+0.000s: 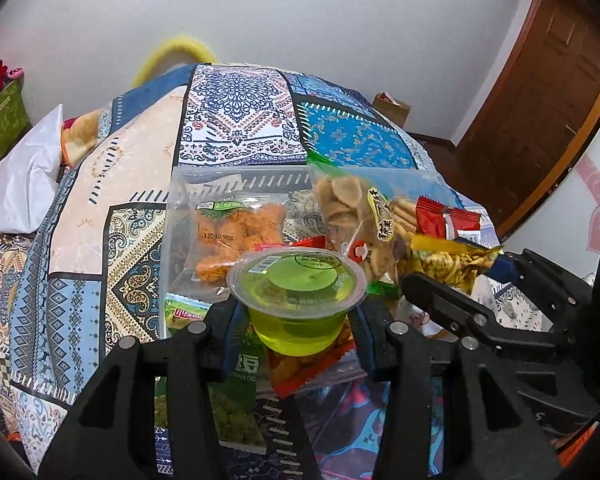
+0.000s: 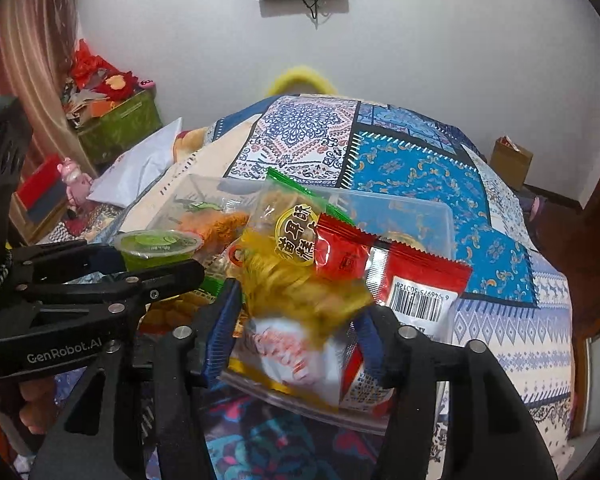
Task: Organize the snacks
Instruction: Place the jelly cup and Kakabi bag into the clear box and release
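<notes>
Left gripper (image 1: 298, 312) fingers clamp a clear plastic cup of green jelly (image 1: 298, 296); right gripper (image 2: 296, 334) fingers stand released around a blurred yellow snack packet (image 2: 300, 292) above the bed; bagging likely follows.

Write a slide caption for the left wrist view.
Left hand-held gripper grips green jelly cup above bagged snacks.

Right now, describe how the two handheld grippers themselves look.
Both are matte black plastic with angular, cut-out linkage arms joined by silver round pins. The left gripper and right gripper each carry ribbed blue pads on their fingers. White "GenRobot.AI" lettering runs along the left gripper's side in the right wrist view.
</notes>
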